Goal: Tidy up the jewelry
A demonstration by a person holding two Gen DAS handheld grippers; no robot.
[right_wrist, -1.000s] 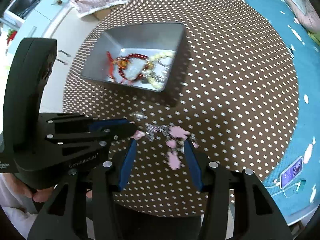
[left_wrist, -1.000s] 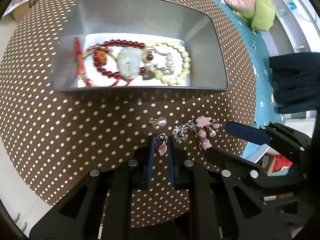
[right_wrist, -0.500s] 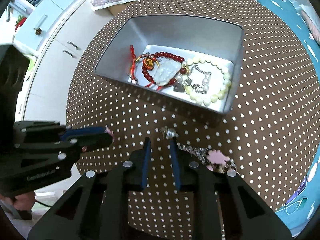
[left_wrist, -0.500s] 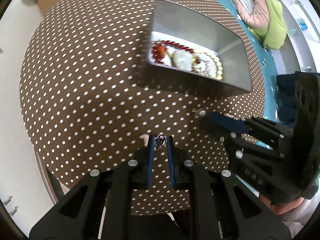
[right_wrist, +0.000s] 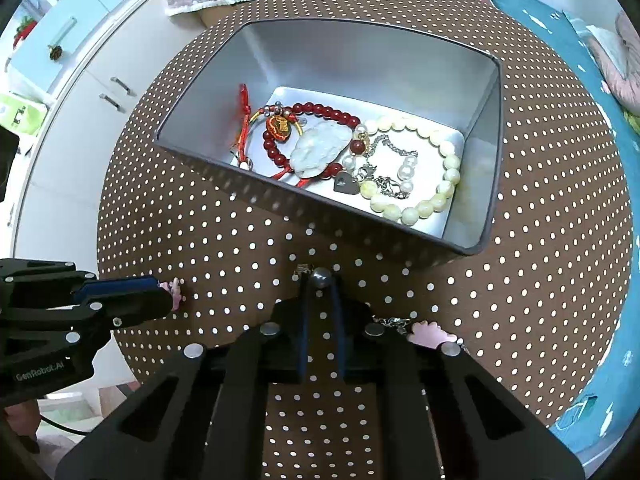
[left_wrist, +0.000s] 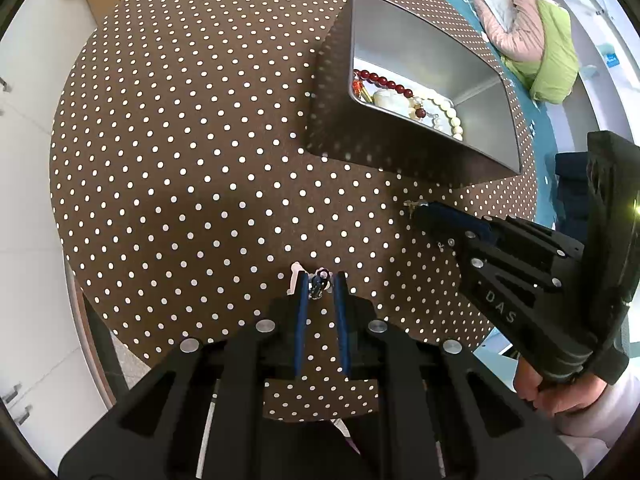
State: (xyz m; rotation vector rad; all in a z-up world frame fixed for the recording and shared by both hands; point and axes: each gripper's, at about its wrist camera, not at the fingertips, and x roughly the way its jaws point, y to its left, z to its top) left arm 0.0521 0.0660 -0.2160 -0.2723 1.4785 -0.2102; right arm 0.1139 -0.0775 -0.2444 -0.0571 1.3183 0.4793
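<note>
Both your tools point steeply down at the round, dotted tabletop [left_wrist: 168, 128].

Your left tool [left_wrist: 320, 280] is nearly shut. Its blue pads pinch a small charm [left_wrist: 319, 282], with a bit of pink sticking out at the left pad. This tool sits near the front edge of the tabletop, well apart from the box [left_wrist: 436, 56].

Your right tool [right_wrist: 320, 276] is squeezed almost all the way shut. A small grey bead [right_wrist: 321, 273] sits between its tips, and the pads press on it. A bit of chain [right_wrist: 394, 322] and a pink flower charm [right_wrist: 430, 334] lie on the tabletop just to the right of this tool, partly hidden by its body. This tool is just in front of the box's near wall.

In the left view, your hand [left_wrist: 560, 394] wraps the right tool's handle at the lower right.

The grey box holds a red bead bracelet [right_wrist: 320, 114], a white carved stone [right_wrist: 320, 148], a cream bead bracelet [right_wrist: 440, 188] and a silver chain with a heart tag [right_wrist: 346, 184].
</note>
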